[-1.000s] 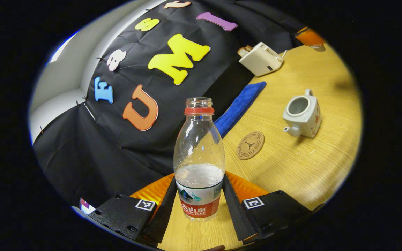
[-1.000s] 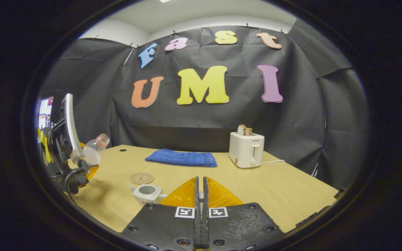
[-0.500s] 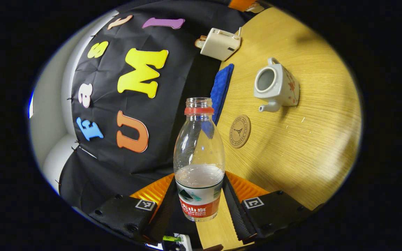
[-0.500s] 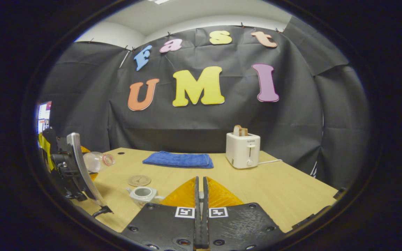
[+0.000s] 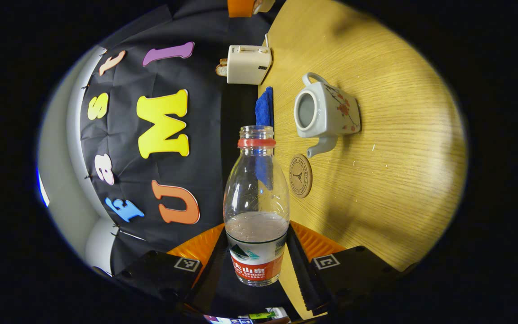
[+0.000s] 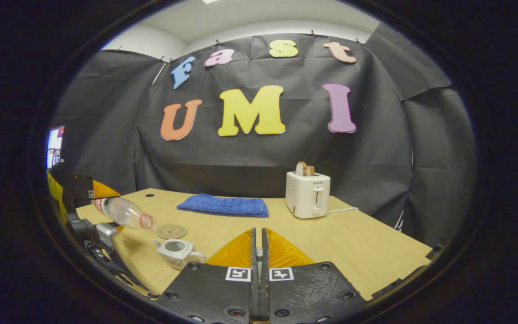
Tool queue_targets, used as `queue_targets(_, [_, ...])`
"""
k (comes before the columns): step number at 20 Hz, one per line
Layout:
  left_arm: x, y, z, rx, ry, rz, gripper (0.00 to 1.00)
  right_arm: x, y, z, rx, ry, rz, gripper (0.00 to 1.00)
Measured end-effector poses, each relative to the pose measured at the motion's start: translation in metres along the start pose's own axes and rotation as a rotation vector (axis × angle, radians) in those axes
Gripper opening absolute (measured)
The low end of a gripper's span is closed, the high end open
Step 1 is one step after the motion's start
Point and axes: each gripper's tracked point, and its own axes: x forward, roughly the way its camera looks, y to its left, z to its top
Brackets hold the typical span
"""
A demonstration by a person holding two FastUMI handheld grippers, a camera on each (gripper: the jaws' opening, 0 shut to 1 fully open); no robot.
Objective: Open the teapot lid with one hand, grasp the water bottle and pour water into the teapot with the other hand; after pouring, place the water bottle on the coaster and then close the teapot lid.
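Water bottle [image 5: 256, 211] sits clamped low on its label between both fingers of my left gripper [image 5: 256, 270], uncapped, about a third full. In the right gripper view the bottle [image 6: 126, 213] lies tipped past level, its open neck angled down above the table [image 6: 367, 256], over the ground between the coaster and the teapot. No stream shows at the mouth. Teapot [image 5: 324, 112] stands on the table with its lid off and its round opening bare, spout toward the coaster [image 5: 301, 175], which lies flat just beside it and apart from it. In the right gripper view the teapot [image 6: 176, 252] sits just left of my right gripper [image 6: 257, 270], whose fingers are drawn together with a thin slit between them; I cannot tell whether anything is pinched there. Farther back a folded blue cloth [image 6: 223, 205] lies near the wall, and a white toaster [image 6: 307, 194] with toast in its slot stands to its right.
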Motion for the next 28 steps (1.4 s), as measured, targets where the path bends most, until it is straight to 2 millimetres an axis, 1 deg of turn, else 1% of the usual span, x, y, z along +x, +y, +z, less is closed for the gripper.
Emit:
queue_targets(1, [0.002, 0.0, -0.001, 0.026, 0.015, -0.005, 0.76, 0.002, -0.002, -0.001, -0.003, 0.003, -0.007, 0.0])
queue_targets(5, [0.007, 0.007, 0.008, 0.123, 0.017, -0.015, 0.76, 0.003, -0.003, -0.004, 0.012, 0.014, 0.003, 0.0])
queue_targets(7, [0.007, 0.008, 0.013, 0.173, 0.016, -0.007, 0.76, 0.003, -0.004, -0.002, 0.013, 0.011, 0.001, 0.0])
queue_targets(8, [0.007, 0.009, 0.012, 0.206, 0.024, -0.005, 0.76, 0.003, -0.006, -0.002, 0.01, 0.01, -0.003, 0.0])
queue_targets(11, [0.007, 0.019, 0.014, 0.271, 0.031, 0.019, 0.76, 0.003, -0.008, 0.0, 0.018, 0.007, -0.002, 0.0])
queue_targets(14, [0.008, 0.023, 0.014, 0.315, 0.042, 0.014, 0.76, 0.004, -0.012, -0.001, 0.023, 0.01, -0.004, 0.0])
queue_targets(15, [0.009, 0.023, 0.014, 0.33, 0.044, 0.012, 0.8, 0.004, -0.013, -0.001, 0.025, 0.009, -0.006, 0.0])
queue_targets(16, [0.009, 0.023, 0.013, 0.346, 0.053, 0.01, 0.76, 0.004, -0.015, 0.0, 0.028, 0.008, -0.007, 0.0])
queue_targets(17, [0.009, 0.024, 0.015, 0.362, 0.055, 0.011, 0.8, 0.003, -0.015, 0.001, 0.031, 0.007, -0.006, 0.0])
queue_targets(18, [0.008, 0.025, 0.013, 0.374, 0.059, 0.013, 0.76, 0.004, -0.015, 0.002, 0.033, 0.007, -0.007, 0.0])
queue_targets(20, [0.009, 0.024, 0.013, 0.392, 0.065, 0.01, 0.76, 0.003, -0.014, 0.001, 0.033, 0.007, -0.003, 0.0])
queue_targets(21, [0.01, 0.026, 0.013, 0.407, 0.065, 0.012, 0.8, 0.003, -0.014, 0.001, 0.032, 0.008, -0.001, 0.0])
queue_targets(22, [0.008, 0.029, 0.015, 0.422, 0.066, 0.016, 0.76, 0.003, -0.013, 0.001, 0.032, 0.008, 0.001, 0.0])
queue_targets(24, [0.008, 0.032, 0.016, 0.446, 0.067, 0.019, 0.76, 0.003, -0.013, 0.001, 0.033, 0.009, 0.003, 0.0])
queue_targets(25, [0.009, 0.034, 0.018, 0.456, 0.063, 0.02, 0.8, 0.003, -0.013, 0.001, 0.032, 0.008, 0.002, 0.0])
queue_targets(26, [0.007, 0.034, 0.017, 0.467, 0.067, 0.019, 0.76, 0.003, -0.014, 0.001, 0.032, 0.007, 0.001, 0.0])
queue_targets(28, [0.006, 0.038, 0.019, 0.5, 0.075, 0.022, 0.76, 0.003, -0.015, 0.002, 0.031, 0.007, -0.003, 0.0])
